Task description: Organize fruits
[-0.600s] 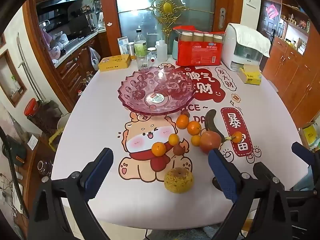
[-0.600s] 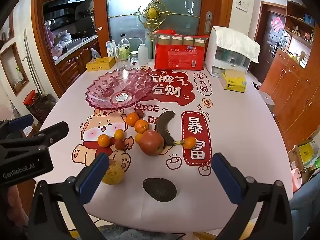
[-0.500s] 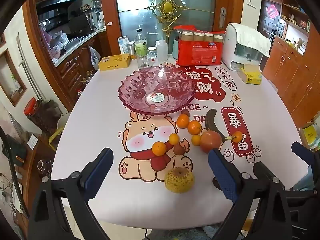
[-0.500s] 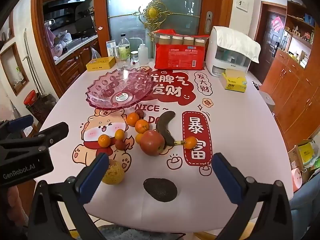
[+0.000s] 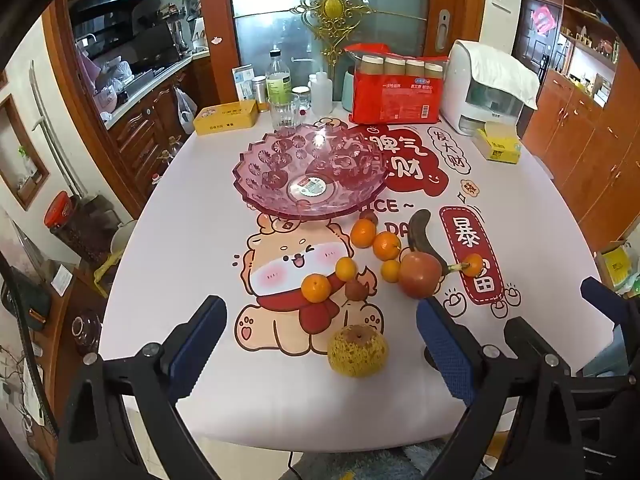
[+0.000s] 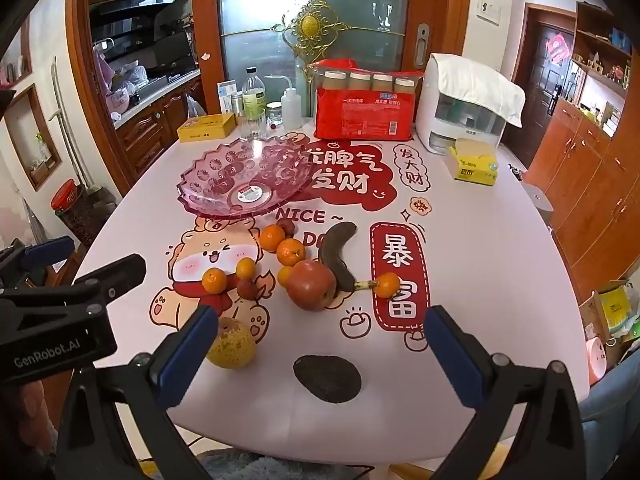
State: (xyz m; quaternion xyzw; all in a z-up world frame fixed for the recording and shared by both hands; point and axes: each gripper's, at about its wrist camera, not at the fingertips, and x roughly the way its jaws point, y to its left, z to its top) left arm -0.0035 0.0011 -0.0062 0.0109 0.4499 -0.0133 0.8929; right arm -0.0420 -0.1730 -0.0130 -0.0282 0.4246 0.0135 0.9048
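Observation:
A pink glass bowl [image 5: 312,176] [image 6: 244,180] stands empty on the printed tablecloth. In front of it lie several small oranges [image 5: 362,233] [image 6: 291,252], a red apple [image 5: 418,275] [image 6: 312,285], a blackened banana [image 6: 336,250], a spotted yellow fruit [image 5: 357,350] [image 6: 231,344] and a dark avocado [image 6: 327,372]. My left gripper [image 5: 320,344] hangs open above the near table edge, with the yellow fruit just ahead between its fingers. My right gripper [image 6: 320,348] stands open above the avocado, touching nothing.
At the table's back stand a red pack of cups [image 6: 364,106], a white appliance [image 6: 464,108], bottles [image 6: 254,98], a yellow tin [image 6: 206,127] and a yellow tissue box [image 6: 474,162]. Wooden cabinets line the right side.

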